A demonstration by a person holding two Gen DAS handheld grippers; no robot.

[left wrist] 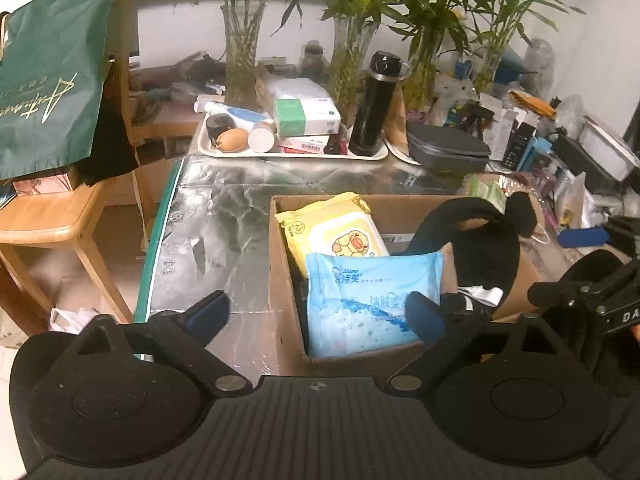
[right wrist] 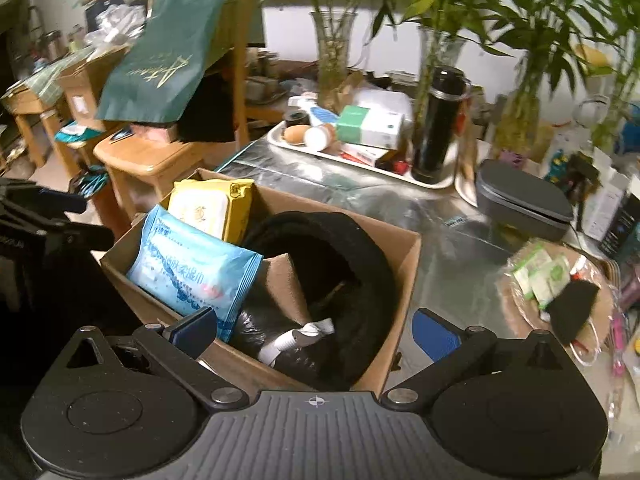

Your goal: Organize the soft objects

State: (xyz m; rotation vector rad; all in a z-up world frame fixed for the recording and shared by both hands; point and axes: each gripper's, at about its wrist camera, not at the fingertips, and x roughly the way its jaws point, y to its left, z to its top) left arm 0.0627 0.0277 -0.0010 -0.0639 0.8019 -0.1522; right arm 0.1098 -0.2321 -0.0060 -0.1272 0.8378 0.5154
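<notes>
1. A desk [left wrist: 224, 208] with a shiny, silvery covering fills the scene, its far edge crowded with glass vases of bamboo [left wrist: 240, 52] and assorted clutter.
2. A wooden chair [left wrist: 52, 220] stands off the desk's left edge, with a dark green paper bag [left wrist: 52, 80] draped over its back.
3. An open cardboard box [right wrist: 404, 268] sits on the desk near its front edge, close to the left side.
4. A black padded, ring-shaped soft item [right wrist: 352, 248] lies curled in the right part of the box, rising above its rim.
5. A white tray [left wrist: 292, 152] at the far side of the desk carries a tall black flask [left wrist: 374, 108], a green-and-white carton [left wrist: 306, 116] and small toiletries.
6. A blue pack of wet wipes [left wrist: 368, 300] leans upright in the left part of the box.
7. A yellow pack of wipes [left wrist: 336, 228] stands just behind the blue one, touching it.
8. A grey lidded case [right wrist: 524, 204] rests to the right of the tray.
9. The left hand-held gripper [left wrist: 320, 316] hovers over the box's near-left corner, fingers spread wide, holding nothing.
10. The right hand-held gripper [right wrist: 316, 332] hovers over the box's near-right side, fingers spread wide and empty.
</notes>
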